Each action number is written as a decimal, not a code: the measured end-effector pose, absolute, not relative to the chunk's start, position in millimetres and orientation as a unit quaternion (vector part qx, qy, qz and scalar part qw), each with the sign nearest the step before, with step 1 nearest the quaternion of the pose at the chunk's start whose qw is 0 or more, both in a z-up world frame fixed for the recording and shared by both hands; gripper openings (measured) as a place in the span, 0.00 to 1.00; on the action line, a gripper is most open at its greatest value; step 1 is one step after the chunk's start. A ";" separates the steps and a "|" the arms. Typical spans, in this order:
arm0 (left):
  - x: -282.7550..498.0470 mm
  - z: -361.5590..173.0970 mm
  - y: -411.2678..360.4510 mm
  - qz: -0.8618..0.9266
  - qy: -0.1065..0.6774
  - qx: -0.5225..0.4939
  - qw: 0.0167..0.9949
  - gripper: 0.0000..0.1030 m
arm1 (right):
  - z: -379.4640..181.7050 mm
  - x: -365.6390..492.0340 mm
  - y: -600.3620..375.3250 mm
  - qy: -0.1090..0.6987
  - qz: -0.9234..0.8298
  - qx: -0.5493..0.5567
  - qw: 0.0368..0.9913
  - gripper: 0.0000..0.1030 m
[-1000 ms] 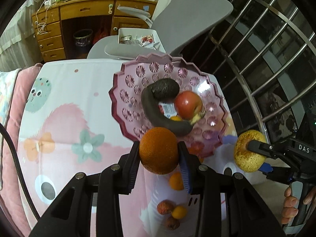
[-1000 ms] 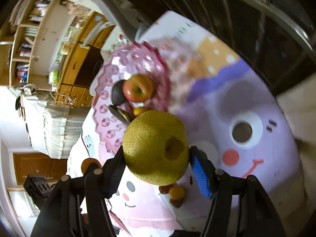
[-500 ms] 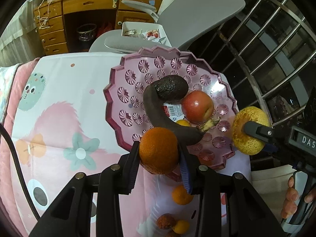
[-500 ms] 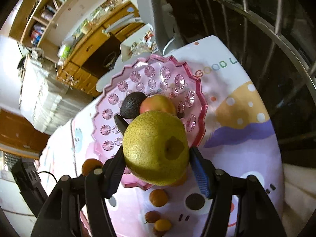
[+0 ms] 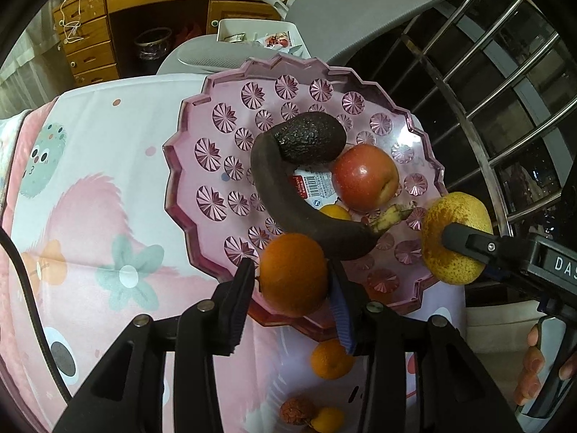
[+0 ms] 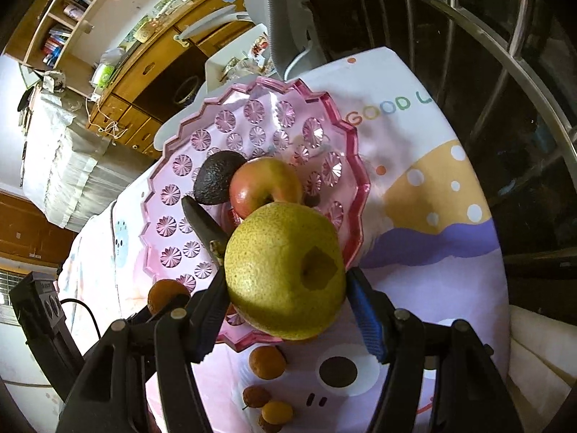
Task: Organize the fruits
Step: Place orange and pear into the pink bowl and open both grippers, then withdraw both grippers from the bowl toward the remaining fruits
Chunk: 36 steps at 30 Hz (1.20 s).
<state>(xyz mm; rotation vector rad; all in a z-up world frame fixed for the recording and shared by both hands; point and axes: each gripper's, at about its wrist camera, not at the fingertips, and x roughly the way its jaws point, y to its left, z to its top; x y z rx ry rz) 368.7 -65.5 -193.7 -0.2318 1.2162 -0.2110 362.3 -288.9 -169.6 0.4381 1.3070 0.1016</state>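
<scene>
1. The left hand-held gripper has an orange between its jaws at the pink plate's 6 o'clock rim; the jaws have just been opening, a gap shows beside the left pad, and the right pad probably still touches.
2. The right hand-held gripper pinches a yellow pear; the left view places it at the plate's 4 o'clock edge.
3. On the plate lie an avocado, an apple and a blackened banana.
4. Only the left view shows fingers on the right handle.
5. Only the right view shows "GOOD" lettering on the cloth-covered desk.
6. Small fruits lie on the cloth at 6 o'clock from the plate.
</scene>
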 end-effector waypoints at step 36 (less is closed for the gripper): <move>225.4 -161.2 1.1 -0.163 0.560 -0.113 0.804 0.56 | -123.3 218.3 -234.4 0.559 0.006 0.165 0.813 0.64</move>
